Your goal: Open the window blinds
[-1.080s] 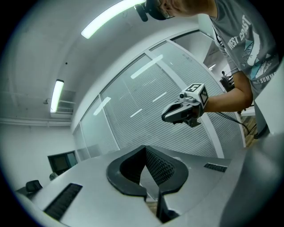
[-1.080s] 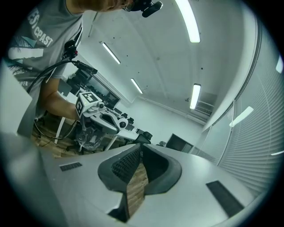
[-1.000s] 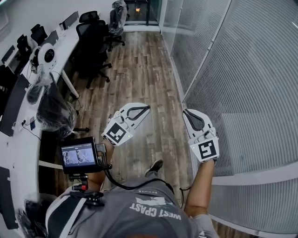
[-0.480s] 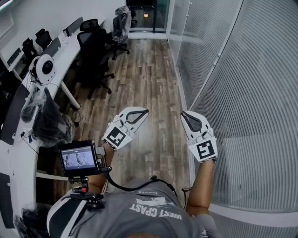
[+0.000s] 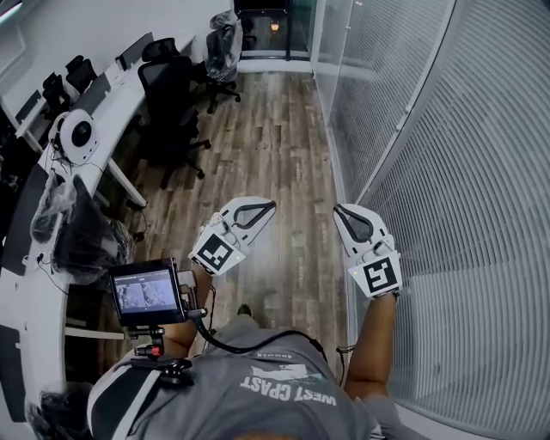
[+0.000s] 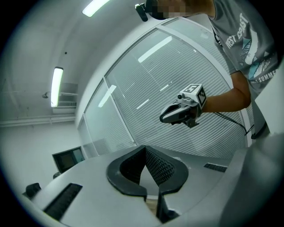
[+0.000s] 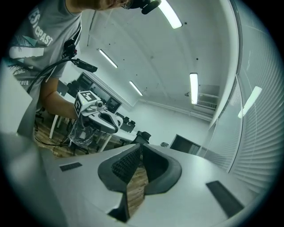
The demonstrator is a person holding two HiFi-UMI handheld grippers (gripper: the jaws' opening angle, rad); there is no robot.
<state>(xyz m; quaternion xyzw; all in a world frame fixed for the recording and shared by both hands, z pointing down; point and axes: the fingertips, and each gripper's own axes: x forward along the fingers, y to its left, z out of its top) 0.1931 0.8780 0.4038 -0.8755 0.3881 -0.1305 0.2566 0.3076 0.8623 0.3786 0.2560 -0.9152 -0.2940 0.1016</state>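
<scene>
Closed white slatted blinds cover the glass wall along the right side; they also show in the left gripper view and the right gripper view. My left gripper is held out level over the wood floor, shut and empty. My right gripper is beside it, nearer the blinds but apart from them, also shut with nothing in it. Each gripper view shows its own jaws meeting at the tips, with the other gripper hanging beyond.
A long white desk with monitors and a round white device runs along the left. Black office chairs stand by it. Wood floor leads to a dark doorway. A small screen rig sits at the person's chest.
The person has walked forward along the blinds. Desk and chairs have slid toward the bottom of the view, and the white sill at right has dropped out. Both grippers stay shut, side by side.
</scene>
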